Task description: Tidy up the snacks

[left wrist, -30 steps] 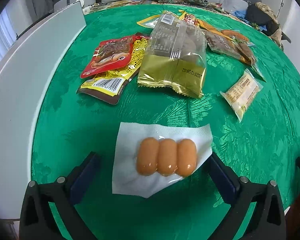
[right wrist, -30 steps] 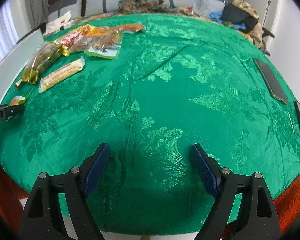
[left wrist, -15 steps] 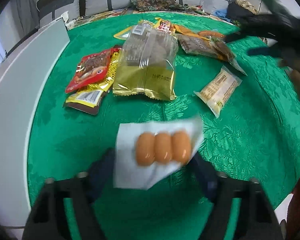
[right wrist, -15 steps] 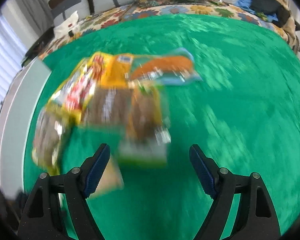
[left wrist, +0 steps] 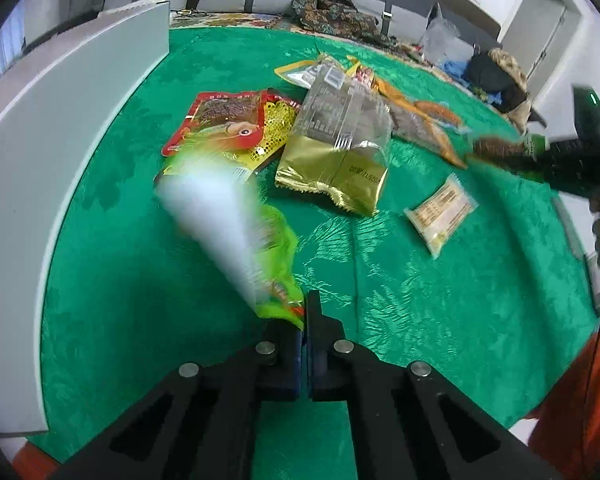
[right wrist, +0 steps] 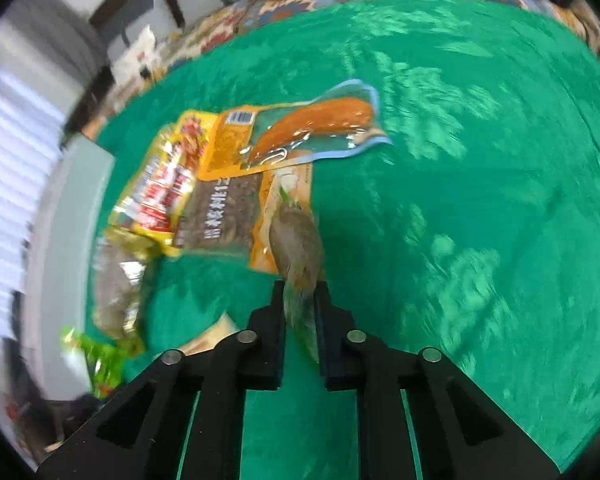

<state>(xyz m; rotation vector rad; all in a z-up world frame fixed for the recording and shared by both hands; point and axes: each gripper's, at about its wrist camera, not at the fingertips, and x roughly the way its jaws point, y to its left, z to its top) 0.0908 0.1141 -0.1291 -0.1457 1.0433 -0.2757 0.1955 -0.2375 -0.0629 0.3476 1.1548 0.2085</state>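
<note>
Pinching a white-and-green sausage packet [left wrist: 236, 240], the left gripper [left wrist: 304, 320] matches the right gripper [right wrist: 300, 300], clamped on a brown snack pouch [right wrist: 296, 248].

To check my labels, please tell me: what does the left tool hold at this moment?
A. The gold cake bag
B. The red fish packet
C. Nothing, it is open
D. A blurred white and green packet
D: the left tool is shut on a blurred white and green packet, lifted above the green cloth.

Both grippers were wide open a second ago. Now the left gripper [left wrist: 303, 312] has pinched the sausage pack [left wrist: 236, 232] up off the green tablecloth [left wrist: 420, 320], and the right gripper [right wrist: 300, 300] clamps a brown snack packet [right wrist: 298, 248].
</note>
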